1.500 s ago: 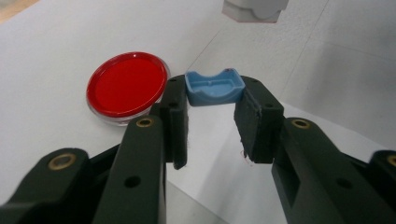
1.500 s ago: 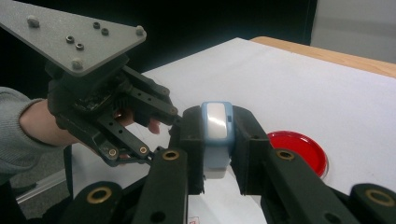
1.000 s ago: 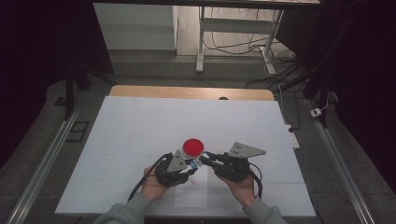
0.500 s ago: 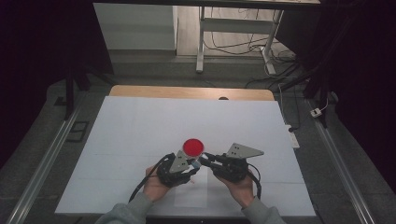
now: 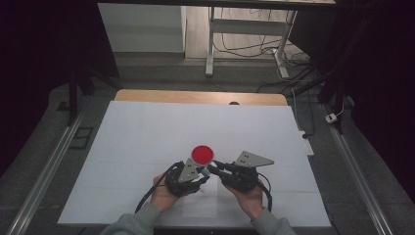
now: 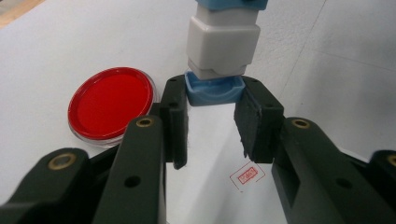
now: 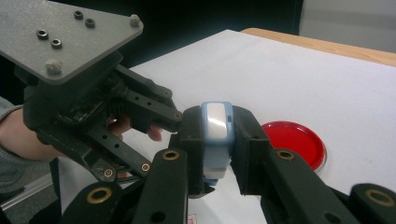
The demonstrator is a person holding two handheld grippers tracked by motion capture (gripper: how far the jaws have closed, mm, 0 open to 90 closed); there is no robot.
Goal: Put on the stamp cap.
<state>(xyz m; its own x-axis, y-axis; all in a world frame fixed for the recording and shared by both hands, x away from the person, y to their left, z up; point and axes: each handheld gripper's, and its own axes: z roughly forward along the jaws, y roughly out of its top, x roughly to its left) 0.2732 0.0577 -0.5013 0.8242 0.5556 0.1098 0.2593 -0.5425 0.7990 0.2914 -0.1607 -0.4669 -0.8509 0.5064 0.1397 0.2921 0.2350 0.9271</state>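
- Since the earlier pictures, nothing has shifted: both hands and the stamp sit where they did, near the middle of the tabletop's front edge.
- Tabletop [image 5: 147, 132]: white sheet, wooden strip along the far edge. Work is confined to the front centre.
- Right gripper [image 5: 215, 168]: reaches in from the right, jaws clamped on the upper blue part of the stamp [image 7: 215, 140]; in its own view the pads press both flanks.
- Left gripper [image 5: 199, 172]: reaches in from the left, jaws closed on the stamp's blue bottom cap [image 6: 214, 88].
- Stamp: a small white body [image 6: 223, 39] between blue ends, held off the sheet between the two grippers, long axis running along the line from one gripper to the other.
- Red ink pad [image 5: 201, 154]: round, open, flat on the sheet just beyond the grippers, towards the far edge, nearer the left gripper.
- Judgement: cap and body look ready to be pulled apart along the stamp's axis; the pad lies just ahead.
- Small red imprint [image 6: 246, 175] on the sheet below the left jaws.
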